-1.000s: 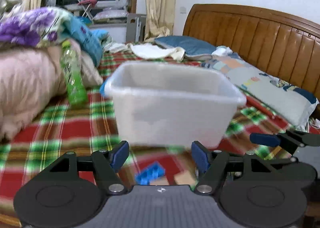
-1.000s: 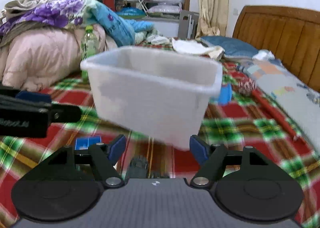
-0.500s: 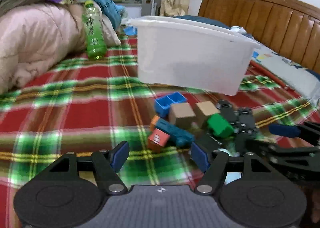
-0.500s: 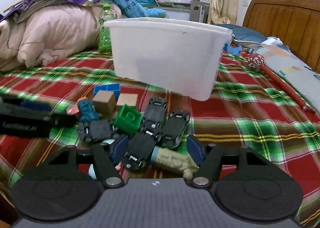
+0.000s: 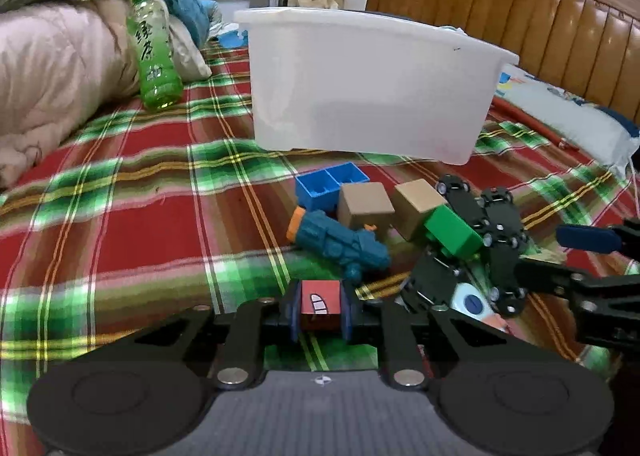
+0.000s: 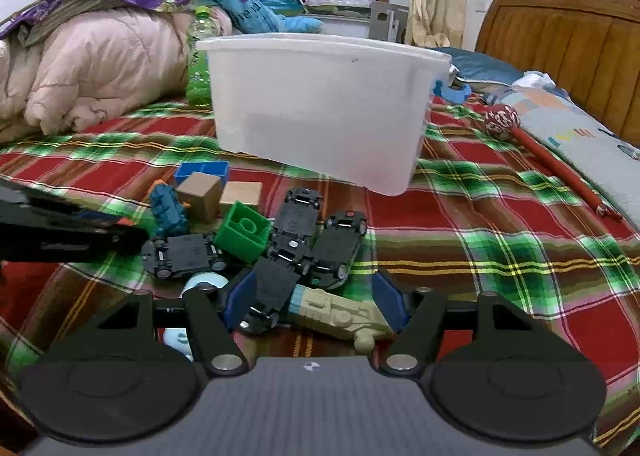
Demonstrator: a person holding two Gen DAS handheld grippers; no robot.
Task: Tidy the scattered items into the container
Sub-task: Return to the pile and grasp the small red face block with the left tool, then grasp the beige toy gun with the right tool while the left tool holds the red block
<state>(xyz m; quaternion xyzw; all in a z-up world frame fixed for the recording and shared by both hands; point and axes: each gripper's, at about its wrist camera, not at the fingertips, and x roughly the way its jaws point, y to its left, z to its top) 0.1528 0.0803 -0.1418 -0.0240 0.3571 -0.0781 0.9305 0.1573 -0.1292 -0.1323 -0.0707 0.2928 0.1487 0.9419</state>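
Since half a second ago: left gripper (image 5: 320,310) jaws just closed, now clamped on red cube (image 5: 320,303) on plaid bedspread (image 5: 120,223). Right gripper (image 6: 316,304) jaws apart, straddling black toy car (image 6: 272,288) and beige toy gun (image 6: 340,316). White plastic bin (image 5: 360,83) stands behind toy pile.
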